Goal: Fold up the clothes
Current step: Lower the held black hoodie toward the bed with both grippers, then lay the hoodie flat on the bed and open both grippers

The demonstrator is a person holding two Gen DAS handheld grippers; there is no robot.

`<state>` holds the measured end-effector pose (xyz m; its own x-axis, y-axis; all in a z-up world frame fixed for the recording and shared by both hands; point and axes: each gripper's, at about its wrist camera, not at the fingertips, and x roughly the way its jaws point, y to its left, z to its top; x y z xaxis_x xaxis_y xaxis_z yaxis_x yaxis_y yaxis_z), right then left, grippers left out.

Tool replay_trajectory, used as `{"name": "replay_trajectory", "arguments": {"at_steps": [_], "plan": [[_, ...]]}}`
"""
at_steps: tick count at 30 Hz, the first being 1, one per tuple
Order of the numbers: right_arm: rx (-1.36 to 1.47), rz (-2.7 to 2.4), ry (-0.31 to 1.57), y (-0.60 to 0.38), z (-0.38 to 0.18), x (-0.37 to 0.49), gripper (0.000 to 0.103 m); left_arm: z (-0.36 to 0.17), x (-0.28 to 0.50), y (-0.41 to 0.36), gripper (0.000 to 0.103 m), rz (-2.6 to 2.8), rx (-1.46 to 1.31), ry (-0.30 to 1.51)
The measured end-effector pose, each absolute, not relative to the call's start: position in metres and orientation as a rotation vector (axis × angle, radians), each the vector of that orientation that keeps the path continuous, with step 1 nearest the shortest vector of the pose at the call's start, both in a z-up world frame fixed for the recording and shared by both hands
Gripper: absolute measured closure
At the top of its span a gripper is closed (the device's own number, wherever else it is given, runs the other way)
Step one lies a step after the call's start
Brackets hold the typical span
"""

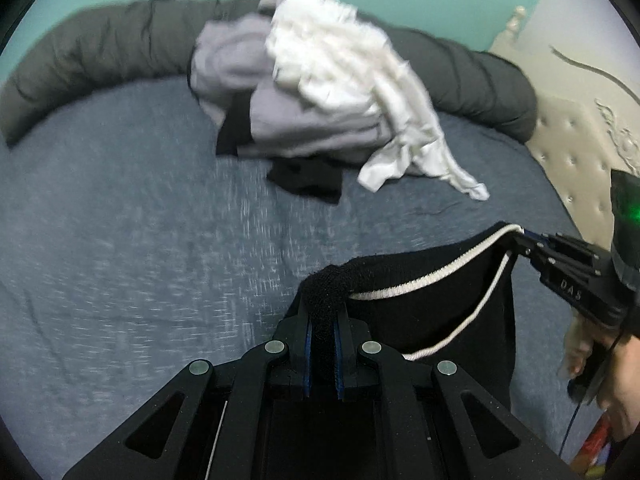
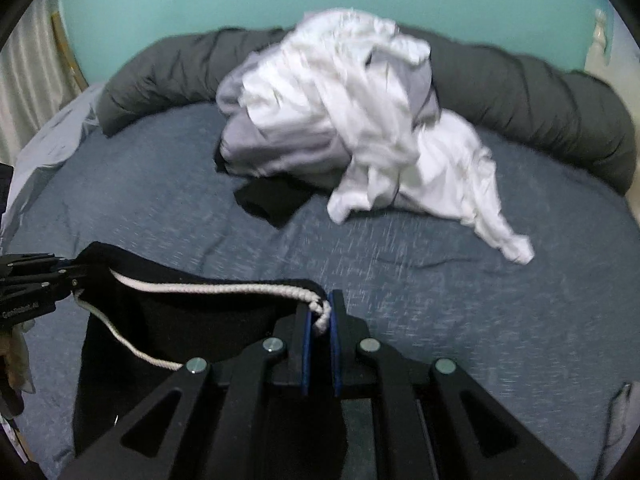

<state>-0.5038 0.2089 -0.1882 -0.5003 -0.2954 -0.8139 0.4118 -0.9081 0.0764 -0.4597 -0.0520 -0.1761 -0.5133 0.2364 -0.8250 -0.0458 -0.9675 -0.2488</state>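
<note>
A black garment point(image 1: 452, 312) with a white drawstring point(image 1: 404, 286) along its waistband hangs stretched between both grippers above the blue-grey bed cover point(image 1: 120, 220). My left gripper point(image 1: 323, 312) is shut on one end of the waistband. My right gripper point(image 2: 319, 312) is shut on the other end, pinching black cloth and the drawstring point(image 2: 224, 289). In the left wrist view the right gripper point(image 1: 524, 236) shows at the right edge; the right wrist view has the left gripper point(image 2: 74, 270) at its left edge. The black garment point(image 2: 180, 320) sags below the waistband.
A heap of clothes lies at the far side of the bed: a white garment point(image 1: 348, 92), a lilac one point(image 1: 240, 68) and a black piece point(image 1: 308, 180). A dark grey rolled duvet point(image 1: 100, 52) runs behind it. A tufted headboard point(image 1: 568, 148) stands at the right.
</note>
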Motion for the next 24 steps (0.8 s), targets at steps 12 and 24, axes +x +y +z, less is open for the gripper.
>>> {"name": "replay_trajectory", "arguments": {"at_steps": [12,24], "plan": [[1.437,-2.373,0.096,0.201,-0.278,-0.533,0.093,-0.243,-0.487,-0.071,0.046,2.496,-1.438,-0.603],[1.393,-2.327,-0.122,0.224,-0.26,-0.521,0.041,-0.23,-0.47,-0.095,0.046,2.56,-1.423,-0.503]]}}
